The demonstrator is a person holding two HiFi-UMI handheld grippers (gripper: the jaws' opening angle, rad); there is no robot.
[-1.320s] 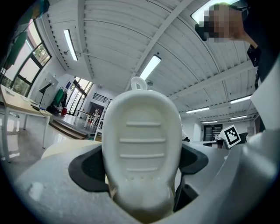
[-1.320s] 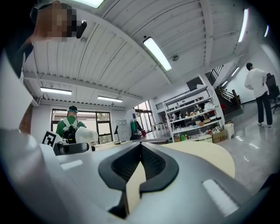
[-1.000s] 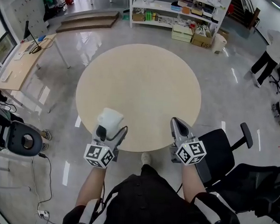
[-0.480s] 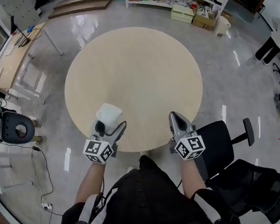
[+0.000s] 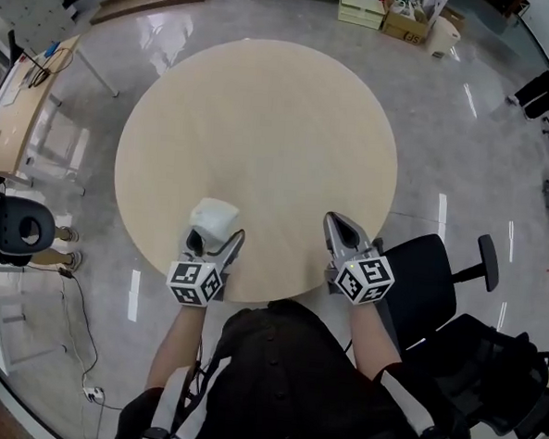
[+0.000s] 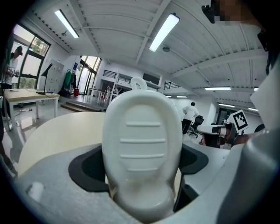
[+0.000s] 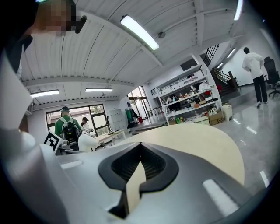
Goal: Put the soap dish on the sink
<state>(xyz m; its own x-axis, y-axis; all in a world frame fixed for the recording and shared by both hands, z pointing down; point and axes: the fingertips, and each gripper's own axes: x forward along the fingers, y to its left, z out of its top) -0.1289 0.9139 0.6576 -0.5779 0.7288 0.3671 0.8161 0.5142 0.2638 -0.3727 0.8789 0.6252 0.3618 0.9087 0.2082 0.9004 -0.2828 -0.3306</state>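
Left gripper (image 5: 210, 244) clamped on soap dish (image 6: 142, 144): white, glossy, rounded oval, four shallow horizontal ribs across face, standing upright between black jaw pads. Dish held above near edge of round table (image 5: 261, 139), matte pale beige top. Right gripper (image 5: 341, 231): grey jaws pressed together, nothing between, over same edge.

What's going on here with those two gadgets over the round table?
A person holds a gripper in each hand at a round table. The left gripper is shut on a white soap dish above the table's near edge. The right gripper is shut and empty. No sink is in view, so the dish isn't placed yet.
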